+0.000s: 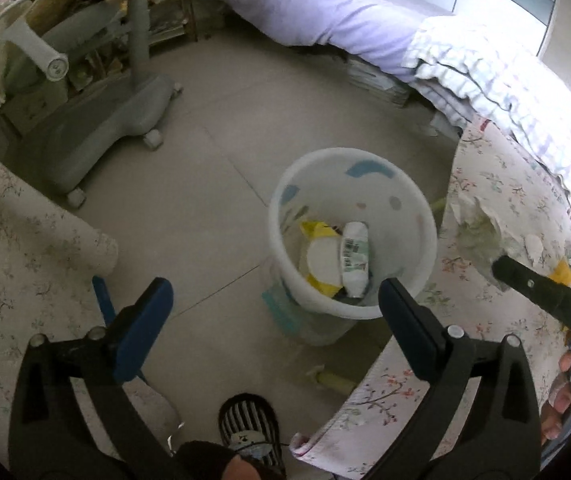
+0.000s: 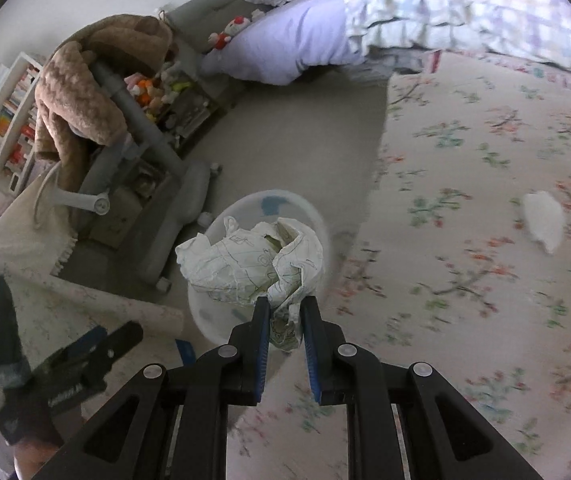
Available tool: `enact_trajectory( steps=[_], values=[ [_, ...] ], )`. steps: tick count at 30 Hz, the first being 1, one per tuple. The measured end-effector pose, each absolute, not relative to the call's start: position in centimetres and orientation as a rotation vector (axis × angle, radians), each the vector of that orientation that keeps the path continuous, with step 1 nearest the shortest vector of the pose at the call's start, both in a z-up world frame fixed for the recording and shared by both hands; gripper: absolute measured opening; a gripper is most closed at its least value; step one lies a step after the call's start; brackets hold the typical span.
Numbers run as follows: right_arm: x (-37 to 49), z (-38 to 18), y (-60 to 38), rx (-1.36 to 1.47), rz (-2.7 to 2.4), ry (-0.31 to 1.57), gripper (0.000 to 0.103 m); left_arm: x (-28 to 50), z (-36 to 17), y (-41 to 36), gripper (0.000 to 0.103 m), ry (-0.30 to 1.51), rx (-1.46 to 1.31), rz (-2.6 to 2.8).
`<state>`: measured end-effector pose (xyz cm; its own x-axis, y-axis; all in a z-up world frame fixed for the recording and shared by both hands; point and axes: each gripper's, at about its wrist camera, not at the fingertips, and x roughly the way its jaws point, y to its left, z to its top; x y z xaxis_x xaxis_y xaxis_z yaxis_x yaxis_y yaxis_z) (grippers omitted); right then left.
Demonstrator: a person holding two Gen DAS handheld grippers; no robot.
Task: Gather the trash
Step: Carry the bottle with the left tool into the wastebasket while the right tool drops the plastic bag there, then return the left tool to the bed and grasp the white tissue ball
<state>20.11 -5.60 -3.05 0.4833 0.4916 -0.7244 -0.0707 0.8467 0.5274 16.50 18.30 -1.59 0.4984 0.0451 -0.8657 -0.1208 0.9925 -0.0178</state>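
Note:
A white trash bin (image 1: 405,208) stands on the tiled floor beside the bed, with a yellow wrapper and a white packet inside. My left gripper (image 1: 275,290) is open and empty above the bin's near rim. My right gripper (image 2: 285,308) is shut on a crumpled drawn-on paper (image 2: 245,260) and holds it over the bin (image 2: 309,208). The same paper (image 1: 477,232) and the right gripper's finger (image 1: 525,284) show at the right of the left wrist view. A white tissue (image 2: 543,220) lies on the floral sheet (image 2: 465,280).
A grey wheeled chair (image 1: 97,136) draped with a brown blanket stands left of the bin. A bed with a lilac pillow (image 1: 305,12) and checked quilt lies behind. A yellow item (image 1: 565,276) lies on the floral sheet at right. My foot (image 1: 249,428) is on the floor.

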Motion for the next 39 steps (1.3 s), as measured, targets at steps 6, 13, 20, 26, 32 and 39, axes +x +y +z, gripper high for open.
enact_trajectory(
  steps=[6,13,20,26,32,39],
  values=[
    [21.4,-3.4,-3.9,0.486,0.444,0.985,0.039,16.4,-1.3,19.1,0.102,1.038,-0.084,0.116],
    [20.2,-1.5,-4.8,0.405,0.393,0.962,0.072,16.2,-1.0,18.4,0.102,1.042,-0.096,0.089],
    [17.2,0.4,-8.7,0.309,0.276,0.975,0.073,15.4,-0.4,16.0,0.102,1.047,-0.124,0.006],
    [13.5,1.6,-13.9,0.265,0.171,0.99,0.074,14.6,0.6,12.7,0.102,1.034,-0.121,-0.077],
    [10.2,2.2,-19.9,0.261,0.059,0.982,0.075,14.1,1.0,9.1,0.102,1.034,-0.082,-0.136],
    [7.9,2.4,-26.6,0.307,-0.041,0.983,0.076,14.4,0.7,5.5,0.102,1.052,-0.067,-0.185]
  ],
)
